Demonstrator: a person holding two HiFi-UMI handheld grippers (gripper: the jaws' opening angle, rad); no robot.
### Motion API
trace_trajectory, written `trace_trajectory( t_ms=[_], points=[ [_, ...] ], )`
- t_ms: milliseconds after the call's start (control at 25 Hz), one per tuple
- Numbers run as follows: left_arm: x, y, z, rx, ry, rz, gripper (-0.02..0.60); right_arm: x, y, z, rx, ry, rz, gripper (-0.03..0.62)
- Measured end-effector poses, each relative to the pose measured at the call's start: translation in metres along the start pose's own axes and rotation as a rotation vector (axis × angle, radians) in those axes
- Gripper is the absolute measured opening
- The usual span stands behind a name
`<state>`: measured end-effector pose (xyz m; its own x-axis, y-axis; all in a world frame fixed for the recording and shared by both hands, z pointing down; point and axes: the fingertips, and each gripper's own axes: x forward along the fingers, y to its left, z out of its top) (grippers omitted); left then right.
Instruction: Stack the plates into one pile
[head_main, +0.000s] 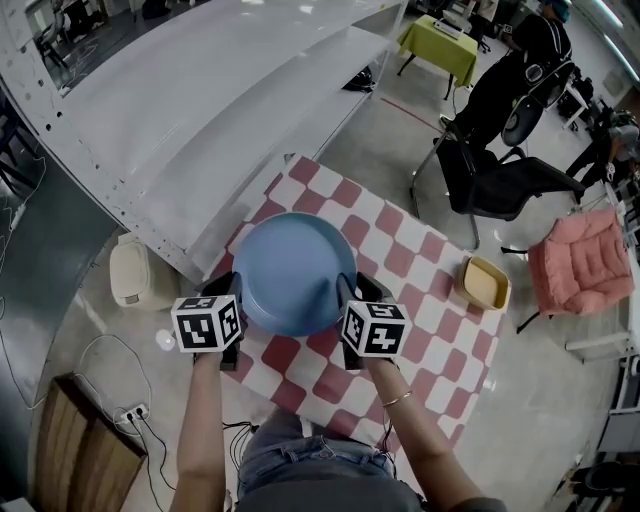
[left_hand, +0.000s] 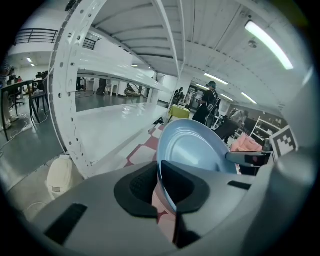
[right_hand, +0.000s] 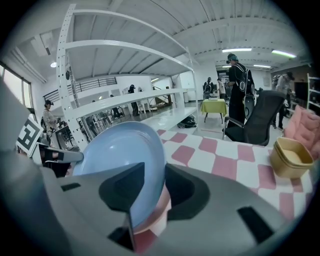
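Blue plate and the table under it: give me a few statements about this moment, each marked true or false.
1. The left gripper and the right gripper each clamp the rim of the blue plate, on opposite sides. True.
2. The blue plate lies on the floor. False: it is held over the checked tablecloth.
3. A yellow dish sits near the cloth's right edge in the head view, apart from the blue plate. True.
4. The tablecloth is plain green. False: it has red and white checks.
5. The left gripper's jaws stand wide apart and empty. False: they are closed on the plate's rim.
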<state>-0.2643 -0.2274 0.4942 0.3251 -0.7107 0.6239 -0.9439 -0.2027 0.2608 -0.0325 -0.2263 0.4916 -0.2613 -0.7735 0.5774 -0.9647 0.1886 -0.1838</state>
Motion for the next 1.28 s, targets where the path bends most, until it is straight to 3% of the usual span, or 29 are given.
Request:
trace_trajectory(
  t_ms=[280,760,1280],
  points=[
    [0.018,-0.003,-0.015,0.004,0.045,-0.023,0.038,0.008,-0.012,-0.009,-0.035,0.028,-0.056,0.132],
    [0.035,0.001,-0.024,-0.014,0.042,-0.041,0.049,0.026,-0.02,-0.023,-0.058,0.067,-0.093,0.132],
    [0.043,0.004,-0.026,0.071,0.017,0.0,0.06,0.039,-0.022,-0.04,-0.095,0.106,-0.115,0.132]
  ],
)
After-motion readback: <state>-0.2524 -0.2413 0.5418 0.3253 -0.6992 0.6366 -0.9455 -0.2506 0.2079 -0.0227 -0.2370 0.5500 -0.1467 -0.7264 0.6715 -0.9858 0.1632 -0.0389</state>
